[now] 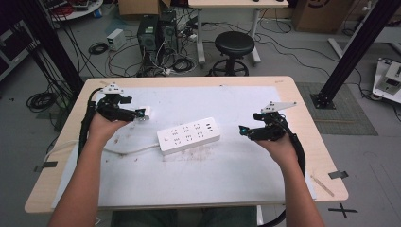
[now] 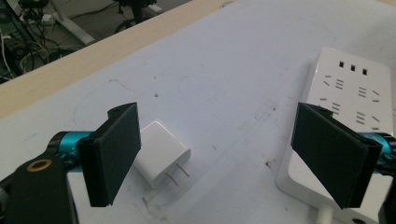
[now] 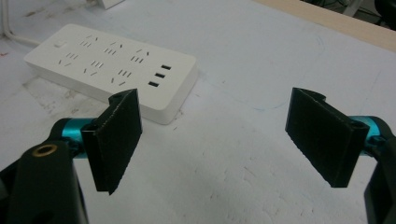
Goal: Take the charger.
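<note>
Left gripper view, nearest first: two black jaws of the left gripper (image 2: 217, 156) rise from the bottom edge, spread wide with nothing between them. Just past the left-hand jaw, in the lower centre of the frame, a small white charger plug (image 2: 161, 153) lies flat on the white table mat (image 2: 224, 88), its two metal prongs pointing toward the lower right. Farther off, at the right edge, sits a white power strip (image 2: 348, 100), sockets facing up. Right gripper view: the right gripper (image 3: 215, 140) also holds its jaws wide and empty above the mat, with the strip in the upper left of the frame, its three small ports nearest the jaws. High view: the left gripper (image 1: 140, 113) hovers at centre left, right beside the plug (image 1: 144, 112); the strip (image 1: 189, 136) lies slanted at centre; the right gripper (image 1: 242, 129) waits at centre right, near the strip's end. The step in hand appears to be picking up the plug. To do it well, the left jaws likely need to shift so the plug's body sits centred between them, close on its flat sides and leave the prongs free. The right gripper could steady the strip, since it may slide.
</note>
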Available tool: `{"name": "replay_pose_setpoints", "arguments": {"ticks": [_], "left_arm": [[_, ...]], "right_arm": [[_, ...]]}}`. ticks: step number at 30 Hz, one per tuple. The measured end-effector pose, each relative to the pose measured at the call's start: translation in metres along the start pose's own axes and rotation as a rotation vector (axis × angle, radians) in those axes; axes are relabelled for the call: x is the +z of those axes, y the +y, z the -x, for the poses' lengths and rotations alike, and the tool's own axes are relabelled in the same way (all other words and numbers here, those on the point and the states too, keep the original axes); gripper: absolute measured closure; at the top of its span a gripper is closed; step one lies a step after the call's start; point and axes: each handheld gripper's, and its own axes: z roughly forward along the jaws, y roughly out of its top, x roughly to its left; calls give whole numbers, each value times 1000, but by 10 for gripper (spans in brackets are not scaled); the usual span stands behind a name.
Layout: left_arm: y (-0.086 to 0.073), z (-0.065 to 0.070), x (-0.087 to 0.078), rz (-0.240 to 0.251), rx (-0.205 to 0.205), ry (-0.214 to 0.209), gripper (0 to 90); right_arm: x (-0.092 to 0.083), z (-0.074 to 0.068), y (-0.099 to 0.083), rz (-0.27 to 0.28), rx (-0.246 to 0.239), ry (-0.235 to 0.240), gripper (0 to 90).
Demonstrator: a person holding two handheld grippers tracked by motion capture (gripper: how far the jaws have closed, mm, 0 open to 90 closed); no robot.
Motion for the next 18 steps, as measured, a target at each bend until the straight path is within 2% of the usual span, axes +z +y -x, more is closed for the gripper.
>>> {"name": "replay_pose_setpoints", "arguments": {"ticks": [3, 6, 7, 8, 10, 12, 13, 14, 16, 17, 18], "left_arm": [[-1, -4, 14, -20, -48, 23, 160], [-5, -9, 26, -50, -98, 69, 160], [-7, -10, 30, -56, -115, 79, 161], [-7, -10, 30, -56, -115, 79, 162], [-9, -16, 40, -72, -153, 104, 164], [-9, -18, 44, -84, -162, 108, 165], [-8, -19, 52, -113, -163, 121, 165], [-7, -20, 56, -121, -165, 129, 165], [-7, -21, 62, -123, -171, 156, 174], [-7, -21, 62, -123, -171, 156, 181], [-9, -23, 66, -121, -193, 171, 181]], "right_arm": [[0, 1, -1, -5, 1, -5, 190], [0, 2, -2, -10, 6, -18, 190], [0, 3, -3, -10, 10, -15, 190], [0, 3, -3, -10, 10, -15, 190], [-1, 3, -4, -9, 14, -19, 190], [0, 3, -4, -9, 14, -20, 190], [0, 3, -4, -12, 12, -23, 190], [1, 3, -4, -10, 11, -21, 190], [2, 3, -4, -17, 14, -27, 190], [2, 3, -4, -17, 14, -27, 190], [3, 3, -4, -15, 15, -23, 190]]}}
